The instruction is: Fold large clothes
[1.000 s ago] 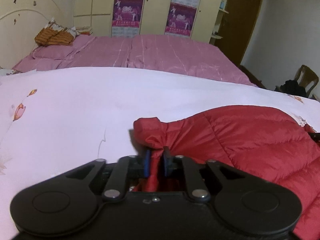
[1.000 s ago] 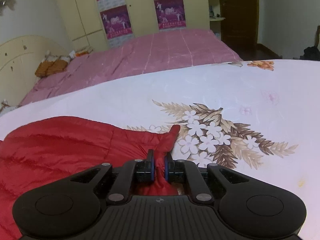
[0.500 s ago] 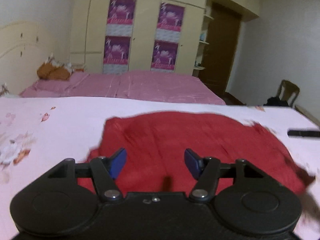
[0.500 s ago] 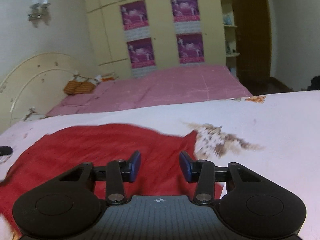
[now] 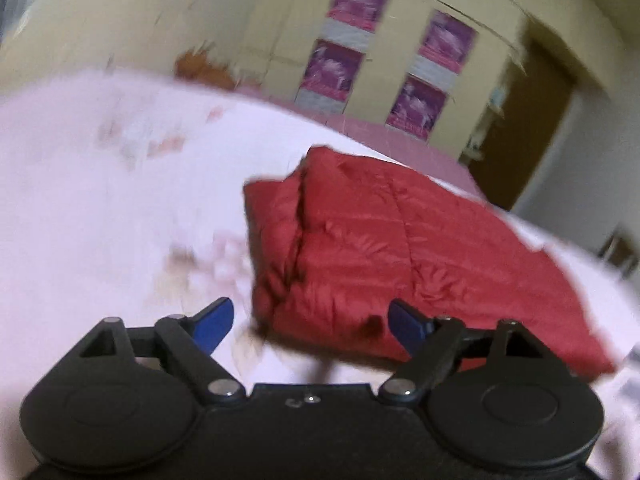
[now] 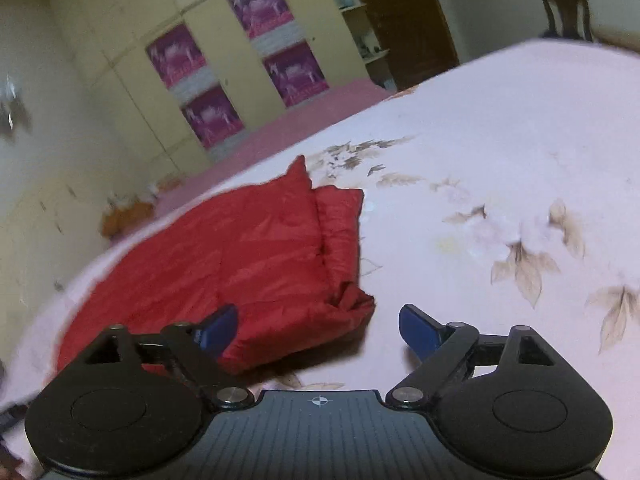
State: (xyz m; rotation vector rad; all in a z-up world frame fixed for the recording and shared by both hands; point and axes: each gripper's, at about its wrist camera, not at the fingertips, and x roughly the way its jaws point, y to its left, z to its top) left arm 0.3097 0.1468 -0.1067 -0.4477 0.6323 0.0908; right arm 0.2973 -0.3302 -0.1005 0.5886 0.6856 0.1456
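1. Lying folded on the bed (image 5: 100, 208), the red padded jacket (image 5: 380, 248) is your landmark; in the right wrist view it (image 6: 240, 264) rests on the pale floral bedspread (image 6: 500, 160).
2. Your left gripper (image 5: 310, 320) is just in front of the jacket's near edge, its jaws opening wide; that edge shows between them, but the blue pads (image 5: 214, 320) do not press on it.
3. Your right gripper (image 6: 318, 328) is at the jacket's near corner, its jaws also opening, with the corner between them and untouched by the pads (image 6: 418, 328).
4. Beyond the jacket you see a pink bedcover (image 6: 280, 128), then a cream wardrobe (image 5: 280, 32) with purple posters (image 6: 176, 56).
5. Both views are tilted and blurred.
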